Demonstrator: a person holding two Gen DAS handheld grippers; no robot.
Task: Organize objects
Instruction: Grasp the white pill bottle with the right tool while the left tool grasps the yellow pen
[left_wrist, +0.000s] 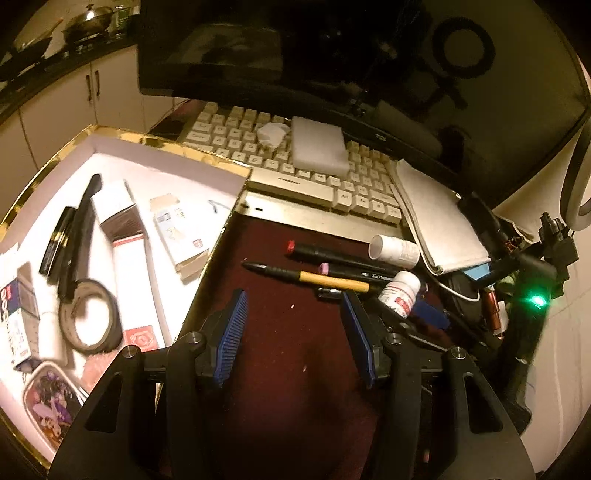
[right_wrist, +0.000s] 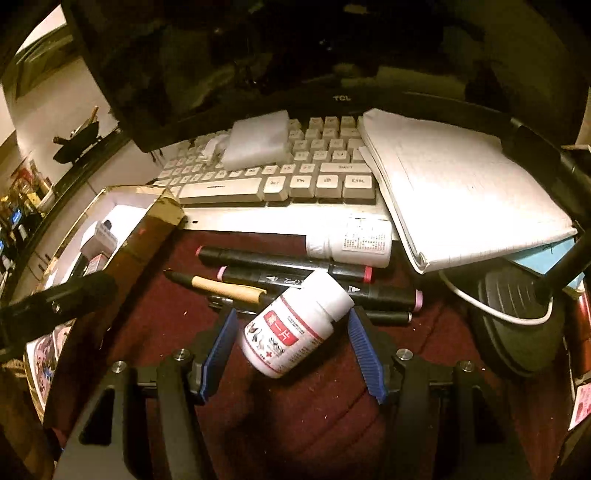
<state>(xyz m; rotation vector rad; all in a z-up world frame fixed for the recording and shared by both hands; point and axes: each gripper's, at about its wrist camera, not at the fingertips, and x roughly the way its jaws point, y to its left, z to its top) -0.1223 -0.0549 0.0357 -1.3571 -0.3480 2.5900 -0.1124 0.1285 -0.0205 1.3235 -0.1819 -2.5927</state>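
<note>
Right wrist view: the right gripper (right_wrist: 291, 354) is seen with its blue-padded fingers spread on either side of a white pill bottle (right_wrist: 297, 326), which lies tilted on the dark red mat (right_wrist: 325, 417) between them; the pads are not pressed on it. A red and white label and a white cap are borne by the bottle. Just behind it, black markers (right_wrist: 288, 260) and a yellow-barrelled pen (right_wrist: 225, 288) are laid across the mat, and a second white bottle (right_wrist: 351, 240) is laid on its side. Farther back, a keyboard (right_wrist: 266, 177) is overlapped by a notebook (right_wrist: 454, 184). In the left wrist view the left gripper (left_wrist: 295, 328) is held spread and empty beside a gold-rimmed box (left_wrist: 122, 136).
</note>
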